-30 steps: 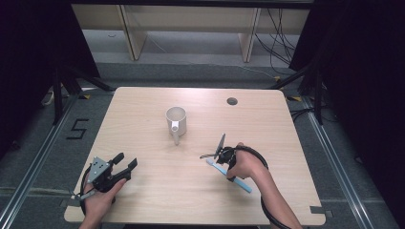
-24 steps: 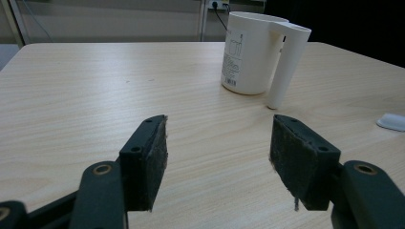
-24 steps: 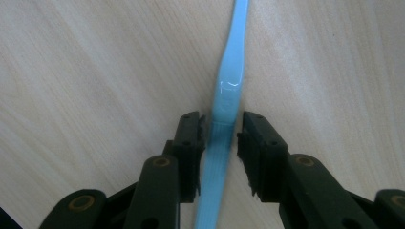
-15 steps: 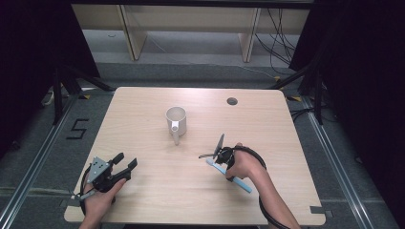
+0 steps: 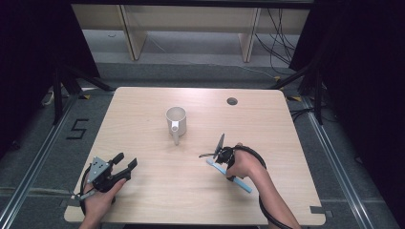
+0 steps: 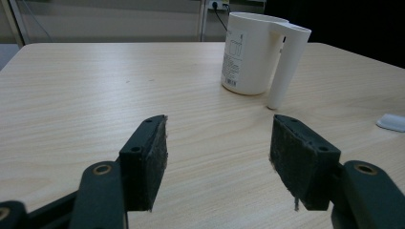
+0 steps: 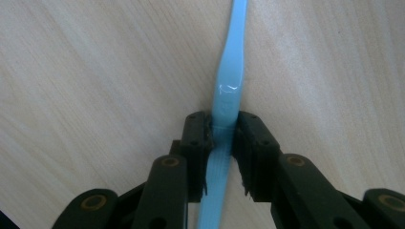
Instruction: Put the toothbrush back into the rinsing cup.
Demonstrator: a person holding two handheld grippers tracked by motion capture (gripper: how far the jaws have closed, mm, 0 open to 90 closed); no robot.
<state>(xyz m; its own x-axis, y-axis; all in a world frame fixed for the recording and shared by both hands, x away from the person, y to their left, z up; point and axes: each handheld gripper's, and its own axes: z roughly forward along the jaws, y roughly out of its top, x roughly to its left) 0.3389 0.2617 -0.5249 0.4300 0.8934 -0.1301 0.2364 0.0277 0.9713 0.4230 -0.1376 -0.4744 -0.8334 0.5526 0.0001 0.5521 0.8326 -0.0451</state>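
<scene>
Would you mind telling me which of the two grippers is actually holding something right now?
The right gripper: its jaws are closed on the light blue toothbrush. The left gripper has its jaws spread apart with nothing between them, pointing toward the white mug.

Table (image 5: 143, 191): light wood, rounded corners, with a round hole (image 5: 232, 101) near its far right corner. On the grey floor left of the table, a black "5" marking (image 5: 78, 129) and a metal rail (image 5: 28, 167). Beyond the table's far edge stood a wooden shelf unit (image 5: 191, 19); black cables (image 5: 282, 33) hung at the unit's right.
</scene>
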